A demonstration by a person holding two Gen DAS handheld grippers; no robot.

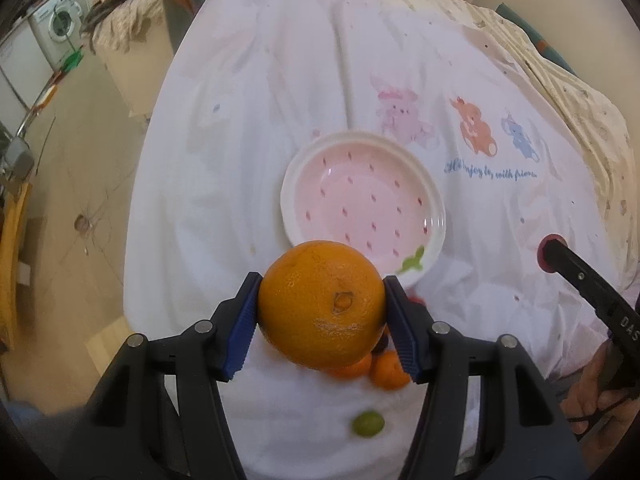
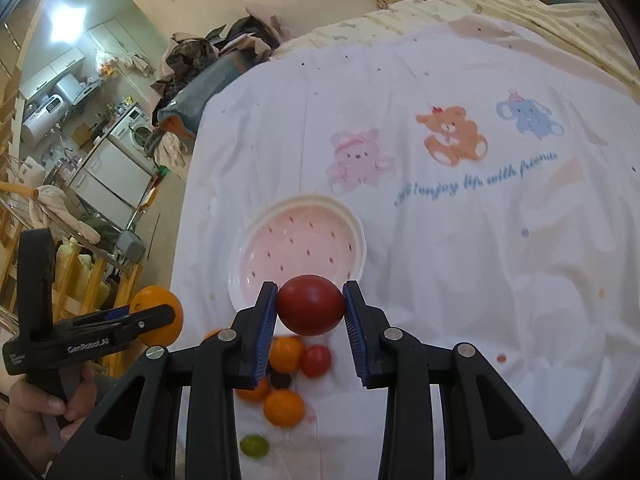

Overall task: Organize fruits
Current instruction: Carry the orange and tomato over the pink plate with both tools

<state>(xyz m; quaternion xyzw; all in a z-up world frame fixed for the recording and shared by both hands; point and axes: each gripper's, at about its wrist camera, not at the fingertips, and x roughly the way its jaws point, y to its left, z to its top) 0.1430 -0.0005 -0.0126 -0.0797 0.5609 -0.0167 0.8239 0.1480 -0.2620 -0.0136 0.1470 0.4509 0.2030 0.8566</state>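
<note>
Left wrist view: the left claw [image 1: 322, 312] is clenched on a large orange [image 1: 322, 304], held in the air just short of a pink, white-rimmed plate [image 1: 296, 168] on a white bedsheet [image 1: 248, 120] printed with cartoon animals. The plate is empty. Right wrist view: the right claw [image 2: 310, 312] grips a dark red fruit [image 2: 310, 310] at the plate's near rim. Below the claws, a loose pile of small oranges [image 2: 284, 408], a red fruit [image 2: 316, 361], a dark one and a green fruit [image 2: 254, 446] lies on the sheet. Judging by this, sorting has barely begun: two fruits are lifted, none placed, and several await.
</note>
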